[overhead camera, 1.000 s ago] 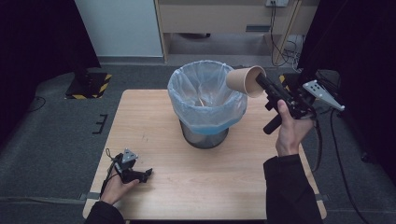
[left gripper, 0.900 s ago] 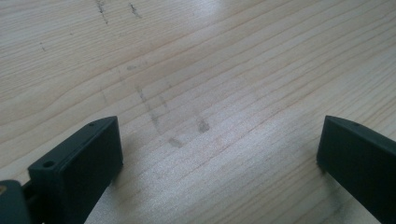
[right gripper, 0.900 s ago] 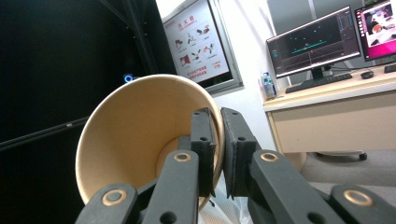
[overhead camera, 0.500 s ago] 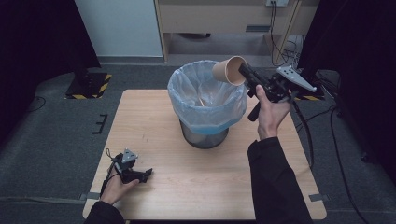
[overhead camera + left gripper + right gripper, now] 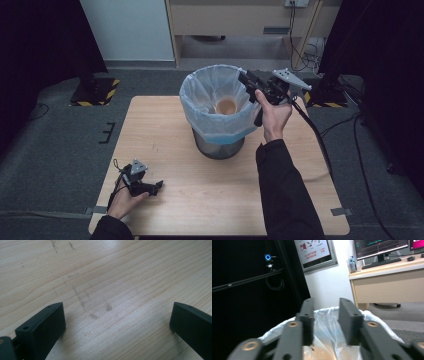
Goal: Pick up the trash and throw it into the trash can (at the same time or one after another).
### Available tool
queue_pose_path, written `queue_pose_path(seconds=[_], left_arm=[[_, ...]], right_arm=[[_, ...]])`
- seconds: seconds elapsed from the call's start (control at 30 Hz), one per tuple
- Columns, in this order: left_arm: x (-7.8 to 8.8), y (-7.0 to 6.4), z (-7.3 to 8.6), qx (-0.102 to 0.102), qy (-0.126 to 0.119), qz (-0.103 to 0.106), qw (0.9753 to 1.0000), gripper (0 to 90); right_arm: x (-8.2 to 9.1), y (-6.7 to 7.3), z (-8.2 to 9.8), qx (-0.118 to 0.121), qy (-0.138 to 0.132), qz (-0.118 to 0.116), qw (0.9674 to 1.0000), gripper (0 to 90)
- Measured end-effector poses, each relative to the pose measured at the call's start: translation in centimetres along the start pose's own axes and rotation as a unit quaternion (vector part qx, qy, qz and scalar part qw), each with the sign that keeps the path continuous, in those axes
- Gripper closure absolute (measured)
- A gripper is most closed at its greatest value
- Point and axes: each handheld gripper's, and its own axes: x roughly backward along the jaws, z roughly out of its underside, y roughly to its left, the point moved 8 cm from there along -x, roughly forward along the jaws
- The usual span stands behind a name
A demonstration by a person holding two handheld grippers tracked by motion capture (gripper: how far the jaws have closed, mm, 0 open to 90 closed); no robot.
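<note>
Cup (image 5: 226,106) dropped into bin (image 5: 218,107); R gripper (image 5: 246,79) jaws apart, empty; L gripper (image 5: 157,186) wide, empty.

We see high view overlooking whole bench (image 5: 165,130); left claw view hugs its wood; right claw view faces across lined bin (image 5: 329,322), shared with high view.

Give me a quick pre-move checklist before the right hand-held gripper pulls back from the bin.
1. Cup released: ok. The paper cup lies inside the bin, apart from the right hand-held gripper.
2. Right jaws empty: ok, a gap between them with nothing in it.
3. Bag liner free of the jaws: cannot tell, they sit right at its rim.
4. Bin upright on the table: ok.
5. Left hand-held gripper parked: ok, open on bare wood.
</note>
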Motion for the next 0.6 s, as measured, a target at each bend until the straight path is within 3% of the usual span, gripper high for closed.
queue_pose_path(seconds=[0.13,0.3,0.47,0.6], left_arm=[[0.0,0.0,0.0,-0.002,0.002,0.0,1.0,0.0],[0.0,0.0,0.0,-0.002,0.002,0.0,1.0,0.0],[0.0,0.0,0.0,-0.002,0.002,-0.001,1.0,0.0],[0.0,0.0,0.0,-0.002,0.002,-0.001,1.0,0.0]], right_arm=[[1.9,-0.9,0.4,-0.007,-0.006,-0.002,1.0,46.8],[5.8,-2.3,1.6,-0.006,0.0,0.003,1.0,32.0],[9.6,-3.5,5.2,0.0,0.042,0.013,0.999,25.2],[12.1,-4.7,9.6,0.006,0.089,0.028,0.9956,23.1]])
